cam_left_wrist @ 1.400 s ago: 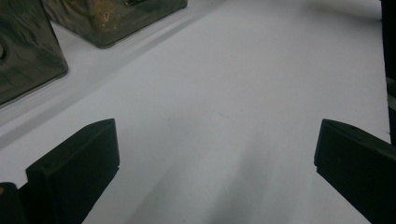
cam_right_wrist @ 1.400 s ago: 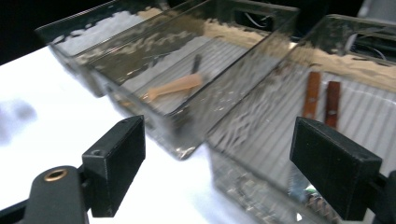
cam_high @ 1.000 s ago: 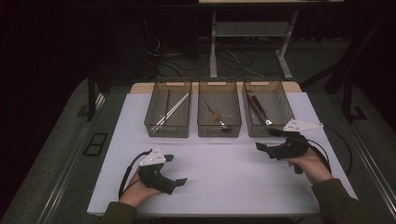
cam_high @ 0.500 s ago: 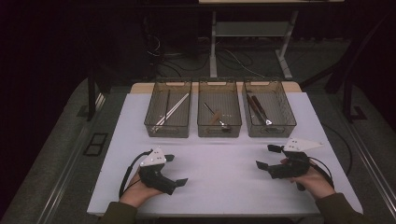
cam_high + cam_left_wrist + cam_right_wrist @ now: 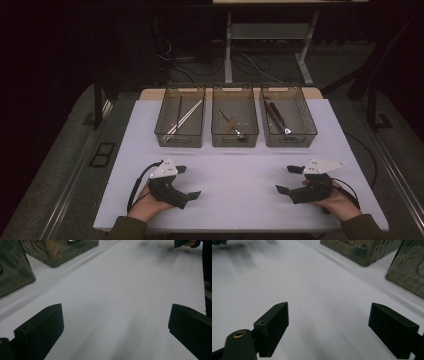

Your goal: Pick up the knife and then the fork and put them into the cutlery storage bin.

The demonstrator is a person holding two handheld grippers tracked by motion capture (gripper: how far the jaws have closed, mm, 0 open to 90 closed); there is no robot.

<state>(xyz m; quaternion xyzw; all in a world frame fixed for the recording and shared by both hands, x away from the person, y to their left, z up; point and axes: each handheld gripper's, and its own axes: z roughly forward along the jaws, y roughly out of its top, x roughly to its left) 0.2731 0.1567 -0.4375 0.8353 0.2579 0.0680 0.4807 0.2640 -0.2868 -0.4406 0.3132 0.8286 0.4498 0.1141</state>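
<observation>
Left gripper (image 5: 187, 181) and right gripper (image 5: 290, 179) both rest low on the white table (image 5: 240, 165), jaws wide apart, holding nothing. 3 clear bins sit along the far edge, well apart from both: left bin (image 5: 180, 121) with long pale sticks, middle bin (image 5: 234, 120) with a small utensil, right bin (image 5: 288, 120) with dark-handled tools. Looks like a rest pose between picks. For the next reach: lift clear of the bin rim, come down along the tool's length, close across its narrow side. Bin contents are dim and overlapping; exact tool types are hard to make out.
</observation>
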